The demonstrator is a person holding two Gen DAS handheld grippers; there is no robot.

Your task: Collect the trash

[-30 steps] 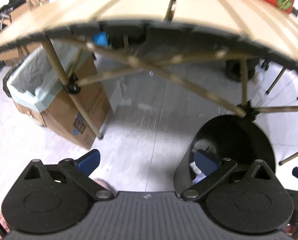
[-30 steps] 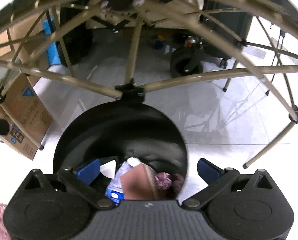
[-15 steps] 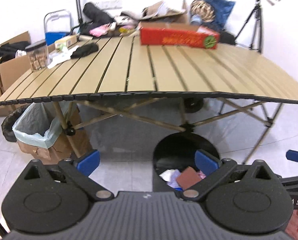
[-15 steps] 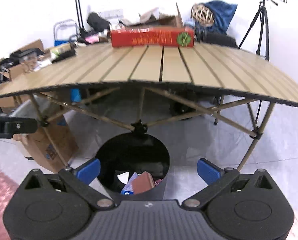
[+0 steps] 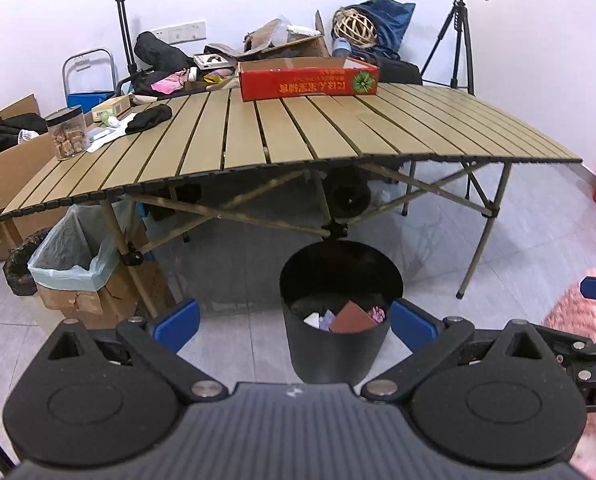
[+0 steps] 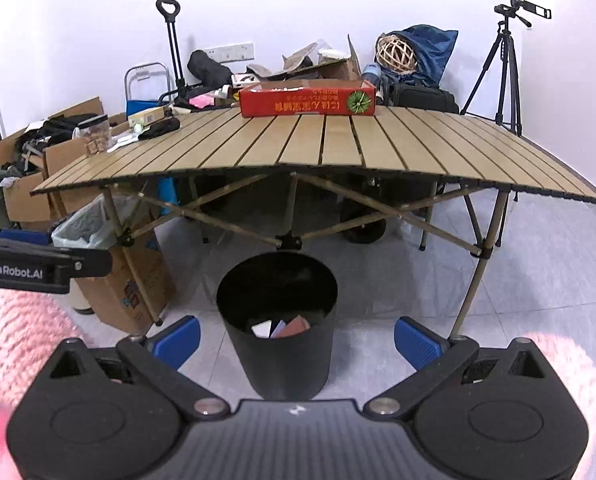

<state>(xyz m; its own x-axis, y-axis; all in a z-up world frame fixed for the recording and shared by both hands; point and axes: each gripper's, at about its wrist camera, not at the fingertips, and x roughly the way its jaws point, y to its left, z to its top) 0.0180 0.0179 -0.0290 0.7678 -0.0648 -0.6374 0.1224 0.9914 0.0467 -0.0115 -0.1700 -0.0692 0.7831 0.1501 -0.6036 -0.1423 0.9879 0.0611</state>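
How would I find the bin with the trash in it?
Find the slatted table. On the floor in front of it stands a round black bin holding paper scraps. Unlike the bag-lined cardboard box at the table's left leg, it is plain black and unlined.

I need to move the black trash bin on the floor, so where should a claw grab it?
Grip the black trash bin by its open top rim, coming down from above with one finger inside the wall. It stands upright, and its round body looks too wide to span; the near rim is clear of the table.
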